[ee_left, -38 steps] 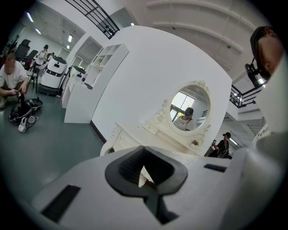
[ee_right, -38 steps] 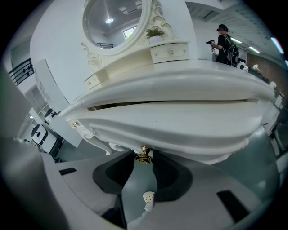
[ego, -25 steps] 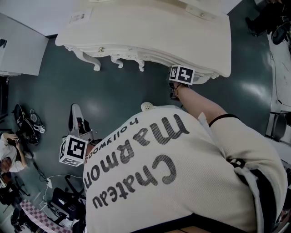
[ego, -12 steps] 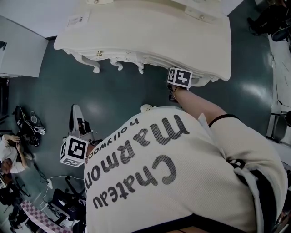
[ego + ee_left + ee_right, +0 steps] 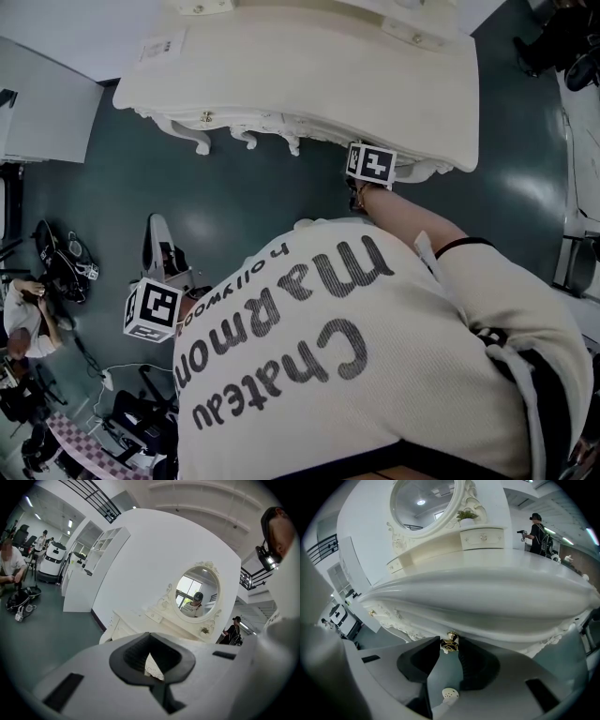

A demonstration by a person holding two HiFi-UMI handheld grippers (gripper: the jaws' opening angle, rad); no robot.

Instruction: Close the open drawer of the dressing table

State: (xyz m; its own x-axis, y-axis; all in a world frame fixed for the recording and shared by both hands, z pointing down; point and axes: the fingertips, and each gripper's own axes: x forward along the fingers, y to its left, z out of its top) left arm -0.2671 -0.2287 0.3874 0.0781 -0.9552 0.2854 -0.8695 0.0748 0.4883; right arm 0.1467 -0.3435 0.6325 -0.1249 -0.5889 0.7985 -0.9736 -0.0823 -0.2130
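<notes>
The cream dressing table with its carved front stands at the top of the head view. My right gripper reaches to the table's front edge, under its marker cube. Its jaws are closed on the gold drawer knob, which sits between the two tips. How far the drawer stands out I cannot tell. My left gripper hangs off to the left, marked by its cube. It faces the table and oval mirror from a distance, with its jaws together and nothing in them.
A second gold knob sits further left on the table front. A small white round thing lies on the floor below my right gripper. A chair stands left of me. Seated people and gear fill the far left; a white cabinet stands beyond.
Almost nothing differs. The right gripper stays at the table's front edge on the knob, and the left gripper's cube keeps its place.
</notes>
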